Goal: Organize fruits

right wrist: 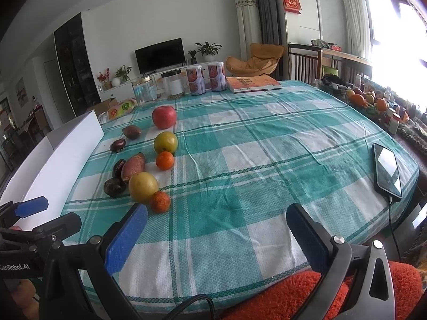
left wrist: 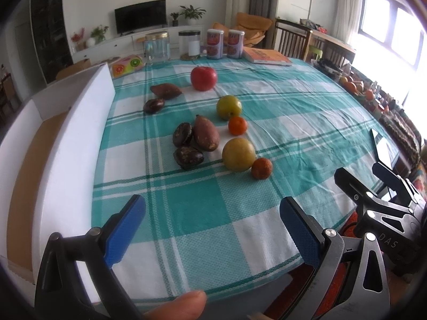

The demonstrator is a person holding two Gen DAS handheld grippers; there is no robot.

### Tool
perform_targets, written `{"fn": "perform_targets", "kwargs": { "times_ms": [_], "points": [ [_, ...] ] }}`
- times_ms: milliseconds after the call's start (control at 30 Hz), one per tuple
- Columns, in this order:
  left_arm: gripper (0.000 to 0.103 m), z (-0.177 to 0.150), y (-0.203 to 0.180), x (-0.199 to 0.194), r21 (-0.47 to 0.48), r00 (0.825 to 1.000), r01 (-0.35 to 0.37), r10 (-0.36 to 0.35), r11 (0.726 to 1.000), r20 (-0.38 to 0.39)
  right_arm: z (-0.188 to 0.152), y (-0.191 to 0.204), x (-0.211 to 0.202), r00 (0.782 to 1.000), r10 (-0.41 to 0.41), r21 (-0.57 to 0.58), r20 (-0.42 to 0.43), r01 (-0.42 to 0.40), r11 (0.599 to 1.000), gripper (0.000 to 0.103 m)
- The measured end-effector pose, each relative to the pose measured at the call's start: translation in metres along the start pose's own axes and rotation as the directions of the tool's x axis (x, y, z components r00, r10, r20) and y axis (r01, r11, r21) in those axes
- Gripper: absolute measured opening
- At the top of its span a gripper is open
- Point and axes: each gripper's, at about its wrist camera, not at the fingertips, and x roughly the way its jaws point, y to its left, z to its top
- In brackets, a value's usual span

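Both the left gripper (left wrist: 212,209) and right gripper (right wrist: 216,217) are held apart and empty, so the fruits beside the white box (left wrist: 80,133), seemingly unsorted, are best approached nearest-first, the small orange (left wrist: 261,168).

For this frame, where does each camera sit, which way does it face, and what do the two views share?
Left wrist: on the left gripper, low at the near table edge, facing the fruit and the white box; a fingertip and the right gripper show.
Right wrist: on the right gripper, further right, same heading; the left gripper shows, phone at right.
Shared: red apple, checked tablecloth.
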Motion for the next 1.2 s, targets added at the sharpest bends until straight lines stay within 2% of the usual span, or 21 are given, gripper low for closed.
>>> {"fn": "perform_targets", "kwargs": {
  "times_ms": [500, 867, 1200],
  "points": [
    [0.101, -0.004, 0.002, 0.015, 0.008, 0.998, -0.033, 0.034, 0.999, -0.048, -0.002, -0.001, 0.001, 1.000, -0.009, 0.003, -0.004, 0.009, 1.000, 0.103],
    [0.101, -0.007, 0.005, 0.027, 0.022, 0.993, -0.082, 0.083, 0.996, -0.078, -0.002, -0.002, 0.004, 1.000, -0.008, 0.005, -0.014, 0.008, 1.000, 0.103],
    [0.101, -0.011, 0.016, 0.041, -0.027, 0.989, -0.089, 0.085, 0.996, -0.117, -0.002, -0.002, 0.004, 1.000, -0.009, 0.000, -0.009, 0.009, 1.000, 0.103]
  ]
}}
